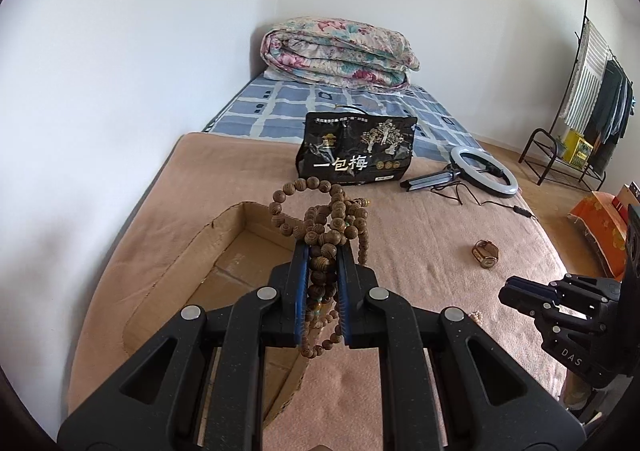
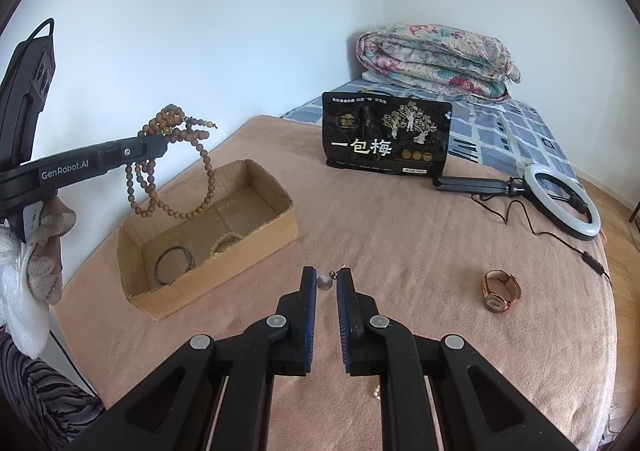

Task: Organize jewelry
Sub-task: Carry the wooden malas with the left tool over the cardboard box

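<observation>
My left gripper point(image 1: 323, 251) is shut on a long string of wooden prayer beads point(image 1: 320, 227) and holds it in the air above the open cardboard box point(image 1: 240, 247). In the right wrist view the beads point(image 2: 176, 167) hang in loops over the box point(image 2: 224, 279), which holds a dark cord bracelet point(image 2: 174, 263) and a pale beaded bracelet point(image 2: 226, 241). My right gripper point(image 2: 326, 279) has a small grey pearl earring point(image 2: 324, 281) between its fingertips, low over the blanket; the jaws stand slightly apart around it. A rose-gold watch point(image 2: 500, 291) lies on the blanket to the right.
A black snack bag point(image 2: 386, 135) stands behind the box. A ring light with tripod and cable point(image 2: 560, 203) lies at the right. A folded floral quilt point(image 2: 436, 59) sits at the far end of the bed. Small pearls point(image 1: 476, 317) lie near my right gripper.
</observation>
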`<action>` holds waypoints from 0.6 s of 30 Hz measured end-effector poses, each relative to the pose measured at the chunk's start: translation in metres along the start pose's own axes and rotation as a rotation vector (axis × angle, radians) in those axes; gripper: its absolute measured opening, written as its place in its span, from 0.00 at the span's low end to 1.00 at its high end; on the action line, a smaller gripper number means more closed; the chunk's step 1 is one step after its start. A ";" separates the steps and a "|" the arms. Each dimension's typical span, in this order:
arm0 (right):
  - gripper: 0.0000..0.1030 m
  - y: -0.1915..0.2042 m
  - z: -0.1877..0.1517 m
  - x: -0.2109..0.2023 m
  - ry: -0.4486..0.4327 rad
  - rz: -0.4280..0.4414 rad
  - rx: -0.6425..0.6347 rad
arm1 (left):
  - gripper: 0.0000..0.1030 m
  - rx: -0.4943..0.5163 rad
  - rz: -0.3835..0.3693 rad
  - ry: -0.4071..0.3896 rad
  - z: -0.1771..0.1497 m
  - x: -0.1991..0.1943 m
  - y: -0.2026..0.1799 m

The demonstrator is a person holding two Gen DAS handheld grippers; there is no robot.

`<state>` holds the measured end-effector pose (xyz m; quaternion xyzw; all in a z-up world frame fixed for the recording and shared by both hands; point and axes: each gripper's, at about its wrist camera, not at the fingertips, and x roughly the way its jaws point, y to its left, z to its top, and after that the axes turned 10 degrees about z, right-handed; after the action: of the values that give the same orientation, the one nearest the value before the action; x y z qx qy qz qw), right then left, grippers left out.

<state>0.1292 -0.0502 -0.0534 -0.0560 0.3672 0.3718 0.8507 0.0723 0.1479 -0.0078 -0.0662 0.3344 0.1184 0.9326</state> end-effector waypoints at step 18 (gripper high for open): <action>0.08 0.061 0.034 0.068 0.041 0.057 -0.076 | 0.11 -0.058 0.079 0.040 -0.030 0.007 0.079</action>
<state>0.1388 0.0460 -0.0634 -0.0855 0.3717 0.4085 0.8293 0.0386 0.2189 -0.0385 -0.0824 0.3517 0.1635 0.9180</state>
